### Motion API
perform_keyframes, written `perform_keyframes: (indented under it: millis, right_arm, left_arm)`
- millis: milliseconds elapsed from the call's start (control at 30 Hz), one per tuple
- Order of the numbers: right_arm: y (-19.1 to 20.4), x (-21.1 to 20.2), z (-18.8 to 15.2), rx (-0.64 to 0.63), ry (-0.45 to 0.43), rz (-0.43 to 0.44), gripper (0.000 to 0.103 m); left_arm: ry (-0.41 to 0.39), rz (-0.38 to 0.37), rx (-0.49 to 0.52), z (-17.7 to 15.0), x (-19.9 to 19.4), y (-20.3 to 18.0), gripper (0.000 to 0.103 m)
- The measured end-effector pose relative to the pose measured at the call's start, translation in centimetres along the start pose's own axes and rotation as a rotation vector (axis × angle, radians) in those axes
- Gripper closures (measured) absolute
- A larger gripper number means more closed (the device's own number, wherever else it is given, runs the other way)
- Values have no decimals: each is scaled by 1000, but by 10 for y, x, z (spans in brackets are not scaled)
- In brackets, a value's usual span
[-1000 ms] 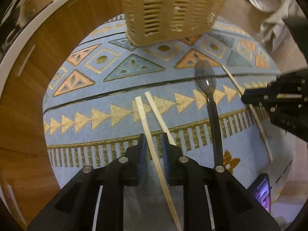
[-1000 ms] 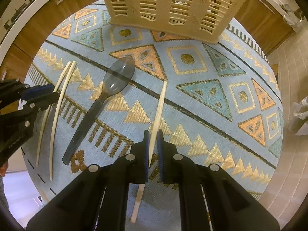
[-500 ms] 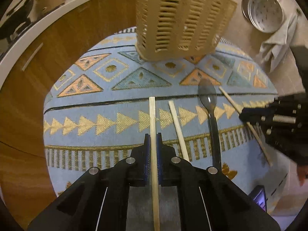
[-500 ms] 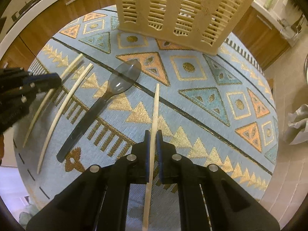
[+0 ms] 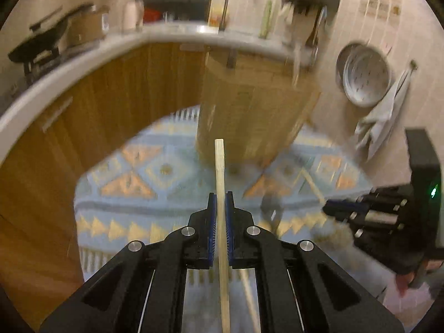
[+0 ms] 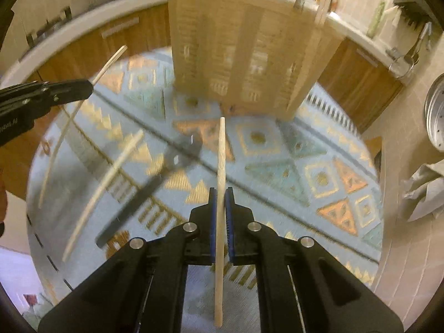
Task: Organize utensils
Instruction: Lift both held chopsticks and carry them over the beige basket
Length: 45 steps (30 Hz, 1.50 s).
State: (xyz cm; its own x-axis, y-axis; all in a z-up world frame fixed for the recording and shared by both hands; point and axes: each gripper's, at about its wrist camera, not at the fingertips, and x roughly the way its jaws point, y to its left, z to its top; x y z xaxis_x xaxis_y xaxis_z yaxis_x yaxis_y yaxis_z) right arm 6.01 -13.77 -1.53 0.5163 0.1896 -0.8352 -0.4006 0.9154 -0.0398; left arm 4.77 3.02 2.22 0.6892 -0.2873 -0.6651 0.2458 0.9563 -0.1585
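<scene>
My left gripper (image 5: 221, 199) is shut on a pale wooden chopstick (image 5: 219, 166), held above the patterned blue tablecloth (image 5: 119, 216) and pointing at the beige slotted utensil basket (image 5: 249, 111). My right gripper (image 6: 221, 194) is shut on another chopstick (image 6: 221, 155), also lifted and pointing at the basket (image 6: 249, 55). In the right wrist view, a third chopstick (image 6: 111, 177) and a dark plastic spoon (image 6: 155, 186) lie on the cloth. The left gripper (image 6: 86, 91) with its chopstick (image 6: 108, 63) shows at the left. The right gripper (image 5: 328, 209) shows at the right of the left wrist view.
Wooden cabinets (image 5: 83, 127) under a white counter (image 5: 69, 66) curve behind the table. A metal colander (image 5: 363, 76) and a grey towel (image 5: 380, 122) hang on the tiled wall at the right. The view is motion-blurred.
Both grippers have lifted their chopsticks off the cloth and tilted up towards the basket. One second ago the left gripper was still open around its chopstick; it closed after that.
</scene>
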Motion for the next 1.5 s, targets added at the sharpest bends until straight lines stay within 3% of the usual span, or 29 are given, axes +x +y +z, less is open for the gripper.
perform_keyframes:
  millis: [200, 500, 700, 767, 933, 1067, 1333, 1500]
  right_arm:
    - [-9, -35, 23, 25, -178, -29, 99]
    - [-21, -87, 52, 85, -463, -92, 99]
    - [-45, -113, 72, 173, -625, -35, 99]
    - [-56, -117, 79, 208, -694, 19, 99]
    - [-75, -113, 96, 299, -812, 85, 99]
    - [-81, -108, 114, 356, -891, 34, 99]
    - [-84, -68, 138, 422, -924, -63, 99]
    - [-78, -41, 144, 408, -882, -73, 99]
  left_arm:
    - [-291, 25, 30, 42, -44, -21, 99]
    - [-566, -15, 55, 84, -67, -54, 99]
    - [-646, -52, 84, 98, -58, -73, 99]
    - [-662, -63, 89, 103, -53, -77, 99]
    - [-722, -32, 88, 109, -39, -87, 99]
    - [-773, 7, 75, 117, -27, -86, 99]
    - [-824, 110, -18, 134, 6, -63, 99]
    - [-823, 156, 22, 131, 23, -66, 99]
